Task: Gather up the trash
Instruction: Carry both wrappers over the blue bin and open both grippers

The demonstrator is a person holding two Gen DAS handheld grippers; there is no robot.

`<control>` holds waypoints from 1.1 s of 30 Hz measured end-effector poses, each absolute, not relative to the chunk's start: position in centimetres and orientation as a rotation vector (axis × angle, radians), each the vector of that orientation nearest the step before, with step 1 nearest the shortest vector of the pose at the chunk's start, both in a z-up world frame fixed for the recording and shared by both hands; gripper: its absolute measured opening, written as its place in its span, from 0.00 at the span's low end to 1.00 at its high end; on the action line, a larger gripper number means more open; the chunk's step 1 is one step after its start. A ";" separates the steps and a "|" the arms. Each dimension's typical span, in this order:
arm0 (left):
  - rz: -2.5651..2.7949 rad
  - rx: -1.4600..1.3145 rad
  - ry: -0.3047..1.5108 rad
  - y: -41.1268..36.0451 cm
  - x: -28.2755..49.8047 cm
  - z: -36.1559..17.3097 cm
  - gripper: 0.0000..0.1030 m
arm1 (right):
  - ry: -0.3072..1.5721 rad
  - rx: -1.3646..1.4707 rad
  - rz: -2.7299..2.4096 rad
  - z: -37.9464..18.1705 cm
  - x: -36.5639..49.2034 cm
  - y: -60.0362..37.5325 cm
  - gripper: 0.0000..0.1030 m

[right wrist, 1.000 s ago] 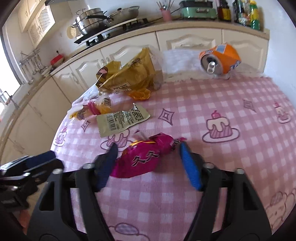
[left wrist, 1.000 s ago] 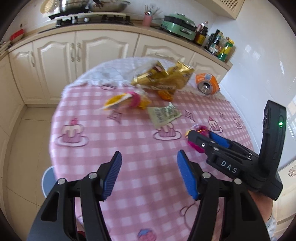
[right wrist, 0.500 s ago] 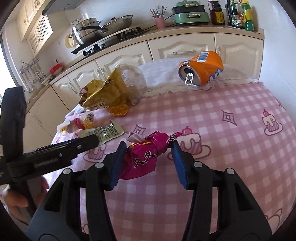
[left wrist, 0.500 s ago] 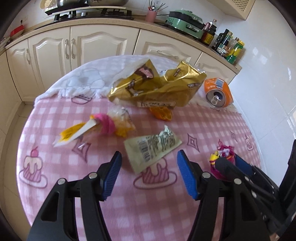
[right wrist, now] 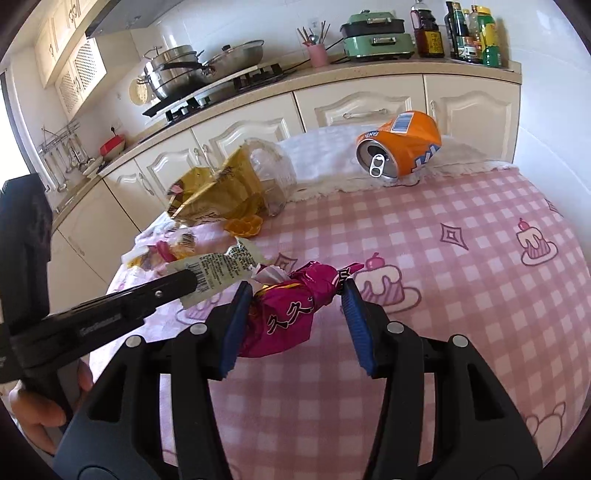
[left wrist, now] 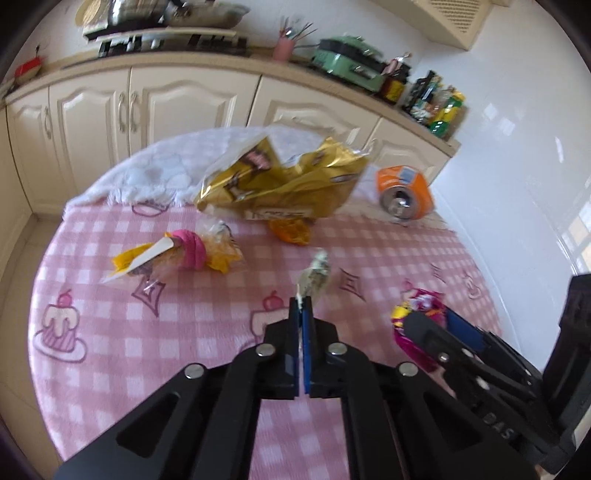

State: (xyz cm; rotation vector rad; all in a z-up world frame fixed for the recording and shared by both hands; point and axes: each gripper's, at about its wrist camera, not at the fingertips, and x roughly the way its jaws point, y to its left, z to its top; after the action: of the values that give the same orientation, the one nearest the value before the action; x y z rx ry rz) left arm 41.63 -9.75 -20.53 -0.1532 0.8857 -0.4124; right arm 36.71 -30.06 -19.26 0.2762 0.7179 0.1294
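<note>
Item: pale printed sachet point(left wrist: 314, 275), thin film, v. light, limp; left tool point(left wrist: 302, 314) pressed together, pinching its near edge, sachet just above worktop point(left wrist: 110, 350), centre. Item: magenta wrapper point(right wrist: 288, 310), crinkly, slippery, near right; right tool point(right wrist: 293, 295) pads squeeze both sides; best held mid-body.

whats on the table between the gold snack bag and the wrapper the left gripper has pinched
A small orange wrapper lies just below the gold snack bag; from there to the pale wrapper only bare pink checked cloth, seen in the left wrist view.

A home kitchen: cream panelled cabinets point(right wrist: 354, 107), a gas hob point(right wrist: 221, 88) with steel pots point(right wrist: 173, 74), sauce bottles point(right wrist: 469, 33).
</note>
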 end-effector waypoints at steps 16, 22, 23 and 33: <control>-0.342 -0.148 0.682 0.5 30.2 -14.4 0.00 | 0.616 0.193 0.293 -13.4 31.7 -19.3 0.48; -0.207 -0.184 0.650 8.5 27.2 -13.7 0.00 | 0.624 0.121 0.434 -12.8 31.1 -10.6 0.48; -0.183 -0.191 0.645 9.8 26.8 -13.8 0.00 | 0.629 0.110 0.456 -12.9 31.0 -9.2 0.48; 0.091 -0.266 0.686 23.1 24.5 -17.9 0.00 | 0.751 -0.014 0.678 -17.5 31.7 6.0 0.48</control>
State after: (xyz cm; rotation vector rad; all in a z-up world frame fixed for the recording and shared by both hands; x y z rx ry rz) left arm 24.53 23.13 -17.85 -0.2662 0.6864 0.0908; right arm 31.74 5.95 -17.51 -0.0142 0.7510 0.6781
